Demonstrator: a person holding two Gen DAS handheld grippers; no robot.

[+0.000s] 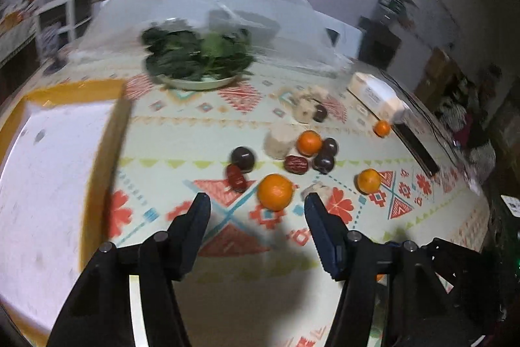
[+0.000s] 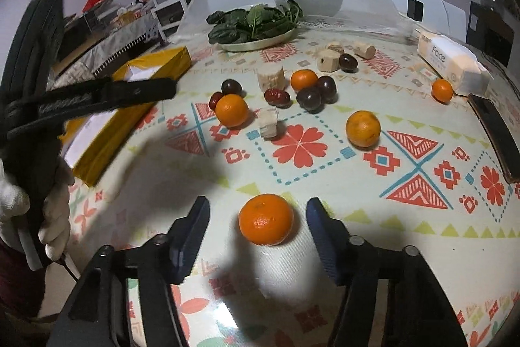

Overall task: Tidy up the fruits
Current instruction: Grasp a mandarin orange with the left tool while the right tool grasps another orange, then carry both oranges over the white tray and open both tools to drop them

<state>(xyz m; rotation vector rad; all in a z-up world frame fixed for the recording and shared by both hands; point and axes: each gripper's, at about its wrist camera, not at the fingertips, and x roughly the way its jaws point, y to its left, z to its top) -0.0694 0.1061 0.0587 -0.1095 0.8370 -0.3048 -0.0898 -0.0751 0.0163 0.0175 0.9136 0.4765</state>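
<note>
Several tangerines, dark round fruits, red dates and pale cut chunks lie scattered on the patterned tablecloth. My left gripper (image 1: 256, 200) is open and empty, with a tangerine (image 1: 275, 191) just ahead of its jaws. My right gripper (image 2: 256, 204) is open, with a tangerine (image 2: 266, 223) resting on the table between its fingers, untouched. Other tangerines (image 2: 362, 128) (image 2: 231, 110) lie farther out. The left gripper also shows in the right wrist view (image 2: 97, 96), held by a gloved hand at the left.
A yellow box (image 1: 58, 152) with a white inside sits at the left. A plate of leafy greens (image 2: 256, 28) stands under a mesh food cover at the back. A tissue pack (image 2: 451, 64) and a phone (image 2: 497, 135) lie at the right edge.
</note>
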